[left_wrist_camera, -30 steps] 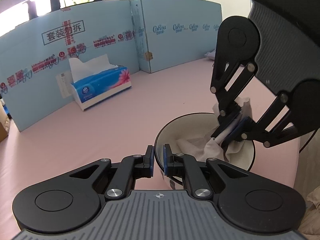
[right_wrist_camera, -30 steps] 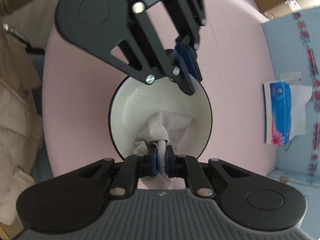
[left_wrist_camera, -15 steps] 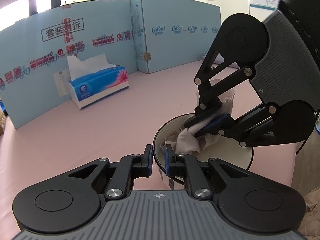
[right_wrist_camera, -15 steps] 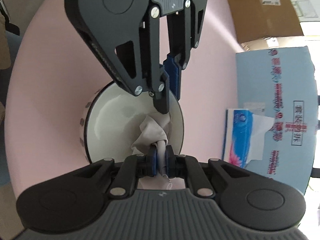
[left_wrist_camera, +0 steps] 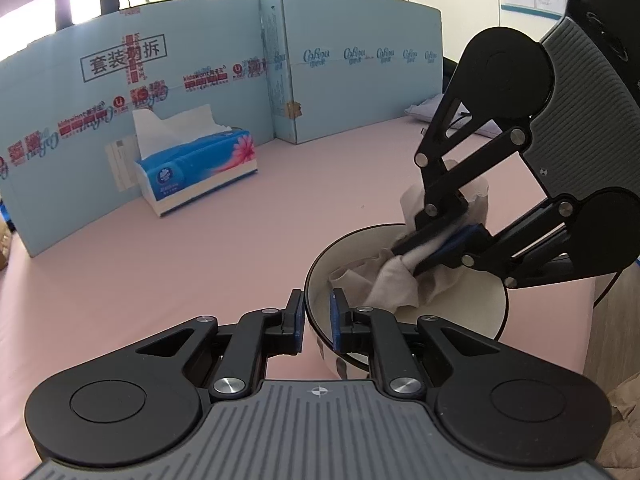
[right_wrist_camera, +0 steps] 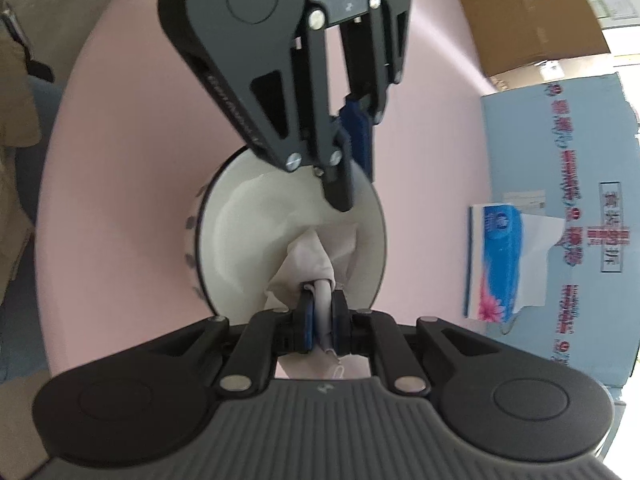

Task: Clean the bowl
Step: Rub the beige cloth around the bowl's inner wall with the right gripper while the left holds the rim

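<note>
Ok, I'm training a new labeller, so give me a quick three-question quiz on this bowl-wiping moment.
1. True or false: the right gripper is open.
2. The tissue box stands: A on a chair, B before the blue cartons, C on the floor.
3. Which gripper straddles the bowl at its rim?
Key: 1 false, it is shut on the cloth. 2 B. 3 the left gripper.

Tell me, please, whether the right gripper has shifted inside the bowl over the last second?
Yes. In the left wrist view the right gripper, shut on the tissue, has swung from the bowl's right side toward its middle, nearer the blue cartons.
</note>
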The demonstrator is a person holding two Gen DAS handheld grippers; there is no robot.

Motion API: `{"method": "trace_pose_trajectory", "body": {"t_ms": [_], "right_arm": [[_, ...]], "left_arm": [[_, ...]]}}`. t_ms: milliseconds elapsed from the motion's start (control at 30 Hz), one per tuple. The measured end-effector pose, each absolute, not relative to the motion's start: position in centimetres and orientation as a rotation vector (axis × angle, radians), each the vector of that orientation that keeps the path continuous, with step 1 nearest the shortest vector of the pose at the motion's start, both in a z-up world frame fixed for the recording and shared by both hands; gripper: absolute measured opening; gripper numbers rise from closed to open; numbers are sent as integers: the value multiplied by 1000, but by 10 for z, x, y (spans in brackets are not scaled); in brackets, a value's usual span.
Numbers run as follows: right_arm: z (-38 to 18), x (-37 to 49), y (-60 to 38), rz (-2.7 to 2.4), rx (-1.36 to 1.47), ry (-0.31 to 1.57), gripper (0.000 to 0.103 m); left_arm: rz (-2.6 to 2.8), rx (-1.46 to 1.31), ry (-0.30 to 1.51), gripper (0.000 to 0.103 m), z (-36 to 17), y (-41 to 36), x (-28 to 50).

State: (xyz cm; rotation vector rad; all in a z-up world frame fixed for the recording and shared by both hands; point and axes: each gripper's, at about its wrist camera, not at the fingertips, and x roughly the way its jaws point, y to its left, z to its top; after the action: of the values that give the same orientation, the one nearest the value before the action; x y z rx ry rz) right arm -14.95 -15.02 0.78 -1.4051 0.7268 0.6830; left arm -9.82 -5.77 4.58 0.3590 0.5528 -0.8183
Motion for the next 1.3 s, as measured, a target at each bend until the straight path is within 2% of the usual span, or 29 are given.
{"method": "trace_pose_trajectory", "body": {"t_ms": [267,433,767,1100,1300], "right_arm": [[22,-135,-149,824,-1297,897,9],[17,-126,-145,810,-1357,931,9],[3,-130,-136,739,-1525,806,9],[8,-129,-130,709,-1533,660,8],[12,-139,-139,703,-1494,678,9]], "left_arm": [[-836,352,553,18,44,-56,-96],[-845,347,550,19,43,-55,-95],[-860,342,550,21,42,-53,-93],[-865,342,554,22,42,-52,-93],[-860,345,555,22,42,-54,-92]]}}
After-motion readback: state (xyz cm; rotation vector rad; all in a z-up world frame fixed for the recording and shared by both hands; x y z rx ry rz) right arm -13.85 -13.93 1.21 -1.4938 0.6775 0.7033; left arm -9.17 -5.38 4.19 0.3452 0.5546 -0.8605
